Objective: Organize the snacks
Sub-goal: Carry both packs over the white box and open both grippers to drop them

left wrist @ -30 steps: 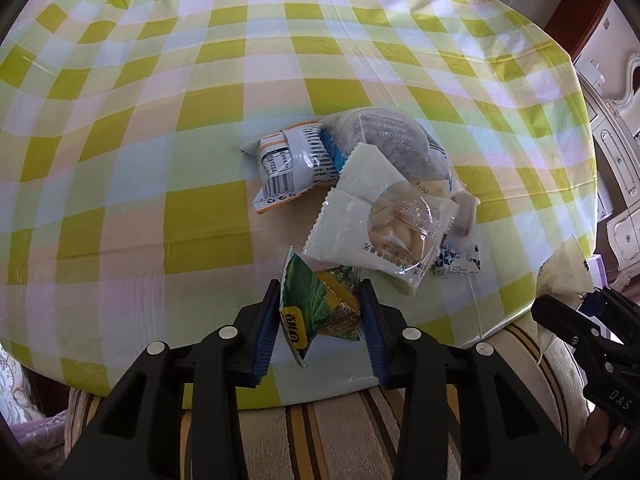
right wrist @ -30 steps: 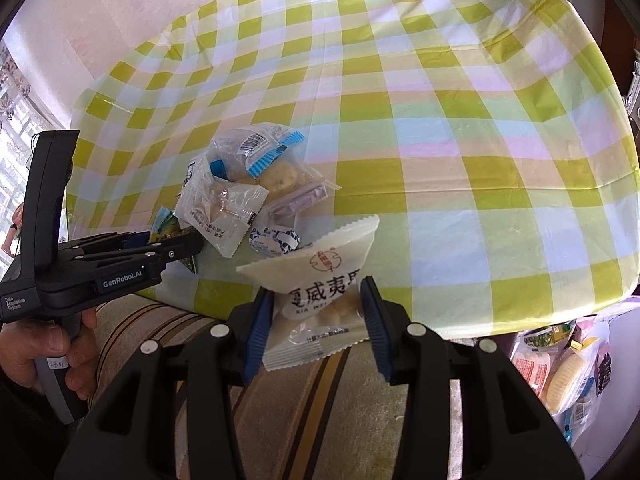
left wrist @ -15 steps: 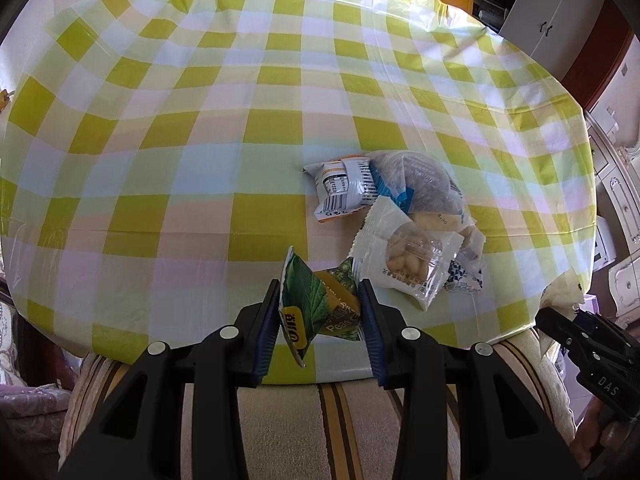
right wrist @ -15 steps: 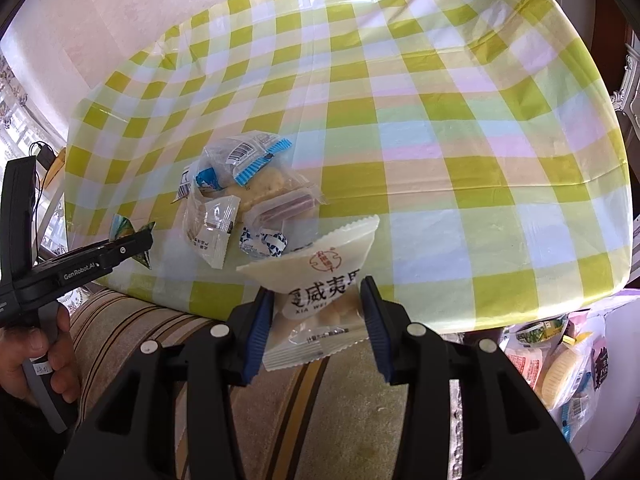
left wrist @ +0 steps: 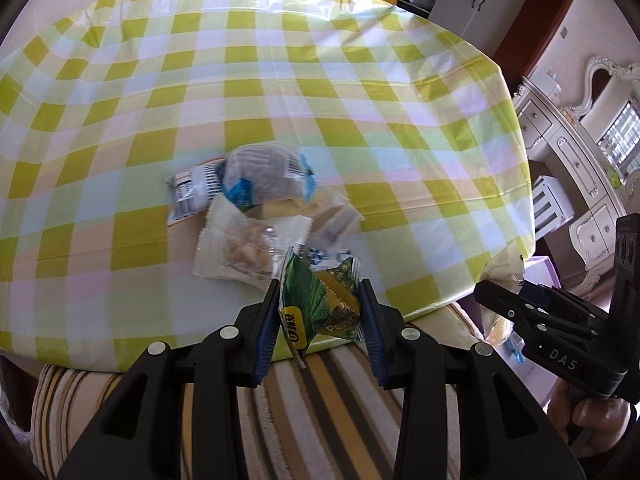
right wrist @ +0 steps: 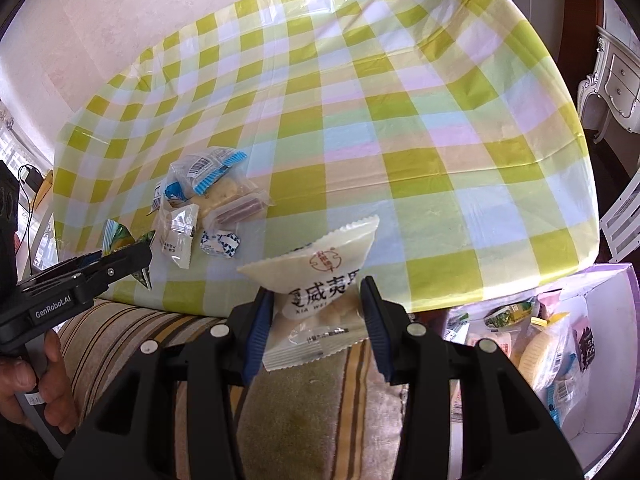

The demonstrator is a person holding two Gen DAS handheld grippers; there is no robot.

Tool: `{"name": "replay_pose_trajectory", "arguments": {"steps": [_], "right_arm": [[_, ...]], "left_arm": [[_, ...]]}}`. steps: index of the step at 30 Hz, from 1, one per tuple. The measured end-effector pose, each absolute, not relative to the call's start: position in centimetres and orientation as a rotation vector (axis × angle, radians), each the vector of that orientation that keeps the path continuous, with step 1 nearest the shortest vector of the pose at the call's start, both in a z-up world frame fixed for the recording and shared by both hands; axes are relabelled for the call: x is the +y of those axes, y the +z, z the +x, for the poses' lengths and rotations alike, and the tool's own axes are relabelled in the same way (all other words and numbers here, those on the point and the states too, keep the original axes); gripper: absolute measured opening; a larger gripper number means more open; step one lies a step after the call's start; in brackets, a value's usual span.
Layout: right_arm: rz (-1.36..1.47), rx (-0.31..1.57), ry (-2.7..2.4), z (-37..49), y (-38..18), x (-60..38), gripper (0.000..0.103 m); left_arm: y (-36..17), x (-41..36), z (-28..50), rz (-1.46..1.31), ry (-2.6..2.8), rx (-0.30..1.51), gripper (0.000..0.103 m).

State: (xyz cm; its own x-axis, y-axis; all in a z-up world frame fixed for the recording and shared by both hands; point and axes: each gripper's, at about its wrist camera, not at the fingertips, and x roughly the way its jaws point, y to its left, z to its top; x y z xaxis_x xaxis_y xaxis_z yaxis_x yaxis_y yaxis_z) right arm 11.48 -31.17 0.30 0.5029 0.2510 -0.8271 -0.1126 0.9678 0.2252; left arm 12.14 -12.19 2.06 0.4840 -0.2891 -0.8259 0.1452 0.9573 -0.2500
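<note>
A: While both tongs are loaded, where are the packets?

B: Left gripper (left wrist: 320, 316) clamps the green pea packet (left wrist: 318, 308), lower centre, at the table edge (left wrist: 440, 304). Right gripper (right wrist: 314, 320) clamps the white pastry packet (right wrist: 320, 300), lower centre. Remaining snacks (right wrist: 208, 208) lie piled centre-left.

A: Handling?

B: Judged light, crinkly, slippery film; contents crushable. Grip across the packet body, not the sealed ends.

A: Obscured items?

B: White box (right wrist: 608, 292), lower right, is cut off; its contents are hard to identify.
</note>
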Motion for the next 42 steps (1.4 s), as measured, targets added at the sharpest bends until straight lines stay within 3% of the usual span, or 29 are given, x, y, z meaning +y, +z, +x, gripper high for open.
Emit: {"name": "replay_pose_trajectory", "arguments": {"steps": [21, 34, 38, 40, 42], "right_arm": [[0.243, 1.079, -0.114, 5.4, -3.3, -46.3, 0.044], [0.286, 1.165, -0.216, 2.1, -6.9, -50.3, 0.044], [0.294, 1.186, -0.231, 1.7, -7.6, -50.7, 0.044], [0.299, 1.193, -0.233, 1.7, -7.7, -50.7, 0.046], [0.304, 1.19, -0.24, 1.7, -7.6, -50.8, 0.056]], "left_arm": [[1.4, -30.7, 9.6, 0.028, -0.719, 1.119, 0.037], [-1.3, -36.9, 6.4, 0.159, -0.903, 1.262, 0.038], [-2.0, -37.8, 5.7, 0.202, -0.937, 1.295, 0.041], [-2.2, -37.8, 5.9, 0.202, -0.935, 1.3, 0.047], [-2.1, -37.6, 6.0, 0.188, -0.934, 1.295, 0.058]]}}
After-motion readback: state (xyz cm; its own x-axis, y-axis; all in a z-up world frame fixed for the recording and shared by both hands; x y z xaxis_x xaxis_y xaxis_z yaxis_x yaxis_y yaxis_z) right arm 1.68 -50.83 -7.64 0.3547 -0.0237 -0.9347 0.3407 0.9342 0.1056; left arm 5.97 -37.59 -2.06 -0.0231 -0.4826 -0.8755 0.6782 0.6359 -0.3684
